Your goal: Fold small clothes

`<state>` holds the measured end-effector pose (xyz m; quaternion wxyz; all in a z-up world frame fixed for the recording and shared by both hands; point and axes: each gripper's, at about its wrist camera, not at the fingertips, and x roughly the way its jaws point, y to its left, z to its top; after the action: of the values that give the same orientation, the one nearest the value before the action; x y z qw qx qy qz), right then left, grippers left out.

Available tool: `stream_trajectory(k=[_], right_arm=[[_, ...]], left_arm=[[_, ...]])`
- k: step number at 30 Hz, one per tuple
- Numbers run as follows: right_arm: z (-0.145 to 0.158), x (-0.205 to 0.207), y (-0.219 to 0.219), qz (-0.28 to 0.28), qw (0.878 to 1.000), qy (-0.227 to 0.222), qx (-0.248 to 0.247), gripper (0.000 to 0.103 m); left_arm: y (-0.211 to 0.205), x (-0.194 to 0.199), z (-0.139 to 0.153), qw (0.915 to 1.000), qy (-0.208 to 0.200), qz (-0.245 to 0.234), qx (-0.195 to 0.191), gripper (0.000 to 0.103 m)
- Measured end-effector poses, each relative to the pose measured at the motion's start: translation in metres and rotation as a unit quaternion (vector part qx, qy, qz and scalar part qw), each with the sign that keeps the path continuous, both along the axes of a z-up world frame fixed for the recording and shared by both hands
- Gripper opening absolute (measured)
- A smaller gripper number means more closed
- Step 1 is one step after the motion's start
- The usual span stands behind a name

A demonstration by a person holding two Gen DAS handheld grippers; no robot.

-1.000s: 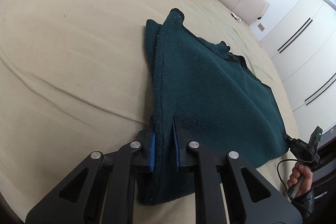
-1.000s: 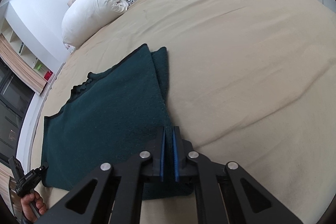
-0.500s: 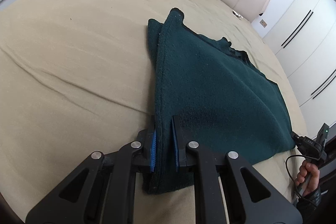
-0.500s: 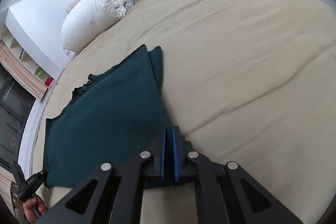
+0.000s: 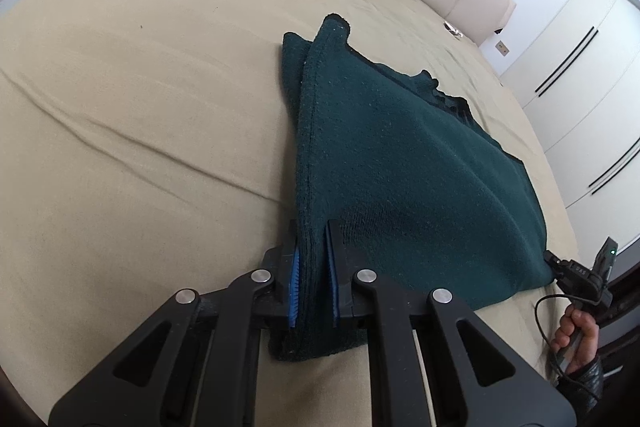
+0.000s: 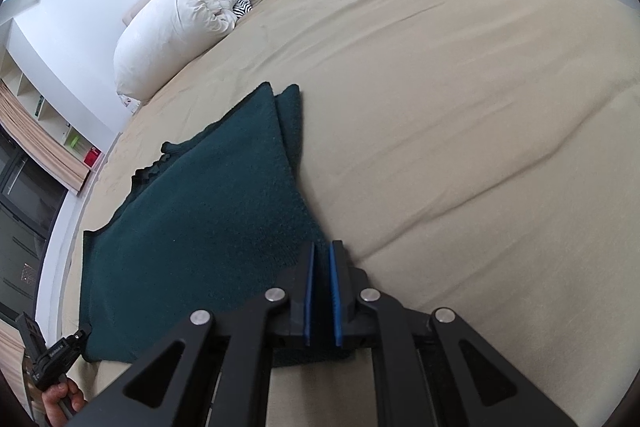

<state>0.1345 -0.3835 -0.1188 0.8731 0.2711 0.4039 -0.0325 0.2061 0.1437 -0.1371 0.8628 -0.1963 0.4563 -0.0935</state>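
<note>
Both corners pinched | left tool [image 5: 313,287] and right tool [image 6: 320,301] clamp our sweater [image 5: 400,167] | stretched taut, ready to fold

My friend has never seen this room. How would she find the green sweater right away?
Look at the big beige bed with the white pillow at its head. Near the front edge lies the sweater, spread out with one side folded over, and both grippers pinch its near corners. It is the only dark green, fuzzy thing on the pale sheet.
</note>
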Motion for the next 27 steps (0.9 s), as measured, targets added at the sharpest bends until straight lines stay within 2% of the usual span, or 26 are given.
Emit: stream_trajectory(k=[7, 12, 14, 16, 18, 20, 24, 27], right_arm=[[-0.004, 0.002, 0.003, 0.005, 1.000, 0.004, -0.015, 0.008], [-0.004, 0.005, 0.003, 0.013, 1.000, 0.013, -0.023, 0.008], [0.003, 0.002, 0.001, 0.009, 1.000, 0.019, -0.022, 0.023], [0.013, -0.005, -0.002, -0.007, 0.999, 0.008, -0.031, 0.031], [0.026, -0.012, -0.005, -0.024, 0.999, -0.012, -0.037, 0.031], [0.038, -0.012, -0.004, -0.028, 0.999, -0.033, -0.019, 0.033], [0.053, 0.020, 0.036, 0.052, 0.996, -0.063, 0.036, 0.033], [0.052, 0.058, 0.083, 0.136, 0.984, -0.068, 0.092, 0.033]], left_arm=[[-0.004, -0.010, -0.001, 0.9999, -0.010, 0.001, 0.013, 0.009], [0.000, -0.013, 0.001, 0.9998, -0.015, 0.009, -0.001, 0.009], [0.004, -0.017, 0.007, 0.9998, -0.017, 0.010, -0.006, 0.009], [0.010, -0.022, 0.021, 0.9994, -0.025, 0.019, 0.010, 0.010], [0.015, -0.025, 0.043, 0.9971, -0.050, 0.038, 0.042, 0.010], [0.011, -0.019, 0.062, 0.9951, -0.072, 0.032, 0.060, 0.010], [-0.040, 0.019, 0.085, 0.9895, -0.090, -0.029, 0.110, 0.010], [-0.090, 0.055, 0.090, 0.9829, -0.116, -0.076, 0.121, 0.010]])
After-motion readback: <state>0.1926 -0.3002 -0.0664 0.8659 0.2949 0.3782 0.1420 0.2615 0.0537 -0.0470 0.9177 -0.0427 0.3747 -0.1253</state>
